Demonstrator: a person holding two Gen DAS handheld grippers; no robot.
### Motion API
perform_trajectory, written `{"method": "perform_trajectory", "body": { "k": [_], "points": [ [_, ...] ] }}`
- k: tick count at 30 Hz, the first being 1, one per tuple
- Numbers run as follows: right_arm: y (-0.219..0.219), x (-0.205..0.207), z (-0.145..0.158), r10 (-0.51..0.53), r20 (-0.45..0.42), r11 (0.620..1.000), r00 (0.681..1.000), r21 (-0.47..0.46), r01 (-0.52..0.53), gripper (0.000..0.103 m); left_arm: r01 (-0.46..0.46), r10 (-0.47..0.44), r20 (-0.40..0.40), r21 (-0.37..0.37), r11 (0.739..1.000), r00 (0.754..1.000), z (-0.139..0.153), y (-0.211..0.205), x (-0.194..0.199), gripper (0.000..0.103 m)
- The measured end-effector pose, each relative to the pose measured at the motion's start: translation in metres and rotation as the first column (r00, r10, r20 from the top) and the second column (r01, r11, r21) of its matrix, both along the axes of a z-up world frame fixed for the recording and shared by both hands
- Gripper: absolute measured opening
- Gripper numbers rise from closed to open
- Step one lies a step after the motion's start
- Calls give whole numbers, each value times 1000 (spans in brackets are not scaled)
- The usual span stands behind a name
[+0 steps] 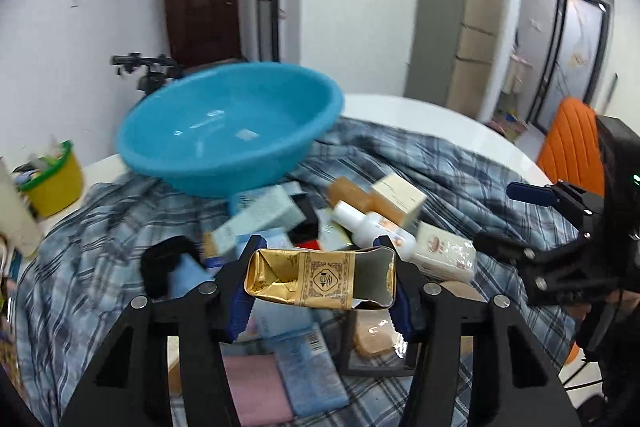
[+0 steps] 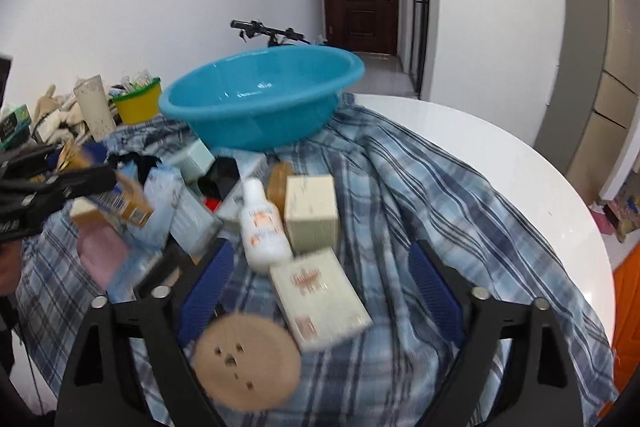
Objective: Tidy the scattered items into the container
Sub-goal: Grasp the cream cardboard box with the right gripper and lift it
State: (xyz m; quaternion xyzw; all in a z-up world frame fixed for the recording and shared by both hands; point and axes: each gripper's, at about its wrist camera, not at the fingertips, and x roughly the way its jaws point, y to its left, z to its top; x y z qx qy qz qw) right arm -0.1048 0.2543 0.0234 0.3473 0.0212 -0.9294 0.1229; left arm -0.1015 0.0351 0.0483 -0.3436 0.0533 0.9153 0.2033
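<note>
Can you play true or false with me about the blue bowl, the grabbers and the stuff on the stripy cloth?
1. The blue bowl has nothing in it. True.
2. The left hand-held gripper holds a gold packet. True.
3. The right hand-held gripper is squeezing the white bottle. False: its jaws stand open, holding nothing; the bottle lies on the cloth.
4. The cloth is plain red. False: it is blue plaid.
5. The bowl sits beyond the pile of boxes. True.
</note>
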Motion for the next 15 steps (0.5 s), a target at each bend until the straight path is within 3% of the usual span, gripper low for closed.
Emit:
{"method": "perform_trajectory", "body": {
  "k": [9, 15],
  "points": [
    [-19, -56, -21, 56, 49, 997, 997, 51, -58, 55, -61, 61, 12, 7, 998, 998, -5, -30, 12, 58],
    [-15, -71, -34, 103, 79, 994, 992, -32, -101, 42, -84, 83, 33, 17, 996, 996, -11, -39, 12, 58]
  ]
}}
